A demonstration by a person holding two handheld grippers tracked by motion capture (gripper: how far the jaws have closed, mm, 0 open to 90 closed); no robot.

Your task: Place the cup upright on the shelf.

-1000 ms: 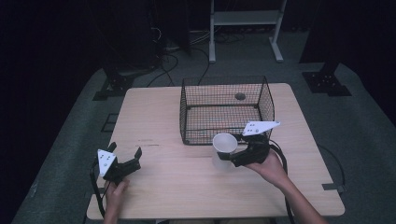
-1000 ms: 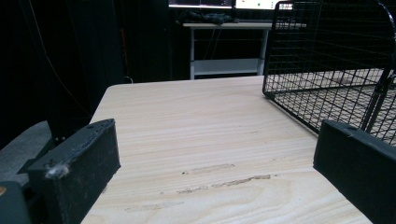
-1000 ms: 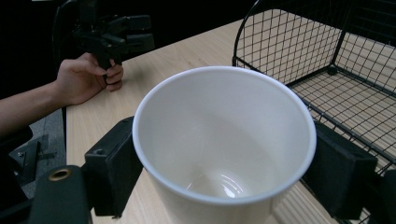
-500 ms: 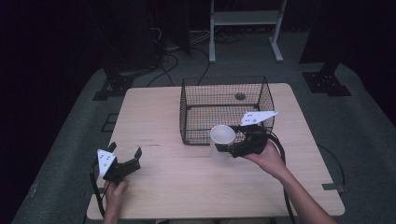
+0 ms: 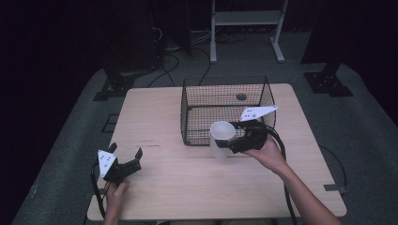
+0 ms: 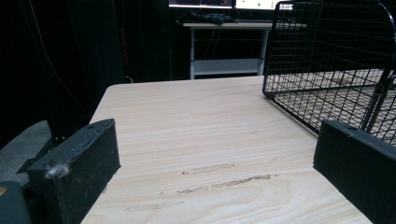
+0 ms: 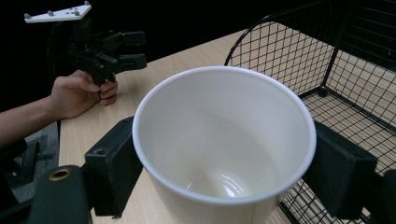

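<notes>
Dark surroundings frame a pale wooden surface [image 5: 169,122] bearing a wire basket [image 5: 187,101]. Right hand-held gripper [image 7: 224,172] clamps an empty white cup [image 7: 224,140] by opposite walls below the rim, upright at the basket's near edge; left hand-held gripper [image 5: 126,158] rests spread, holding nothing. Cup judged light, thin-walled, smooth and crushable: hold mid-wall, gently.

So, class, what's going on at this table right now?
A person works with a gripper in each hand. The right gripper is shut on a white paper cup, held upright and empty just in front of the wire basket. The left gripper sits open near the table's front left corner, holding nothing.
</notes>
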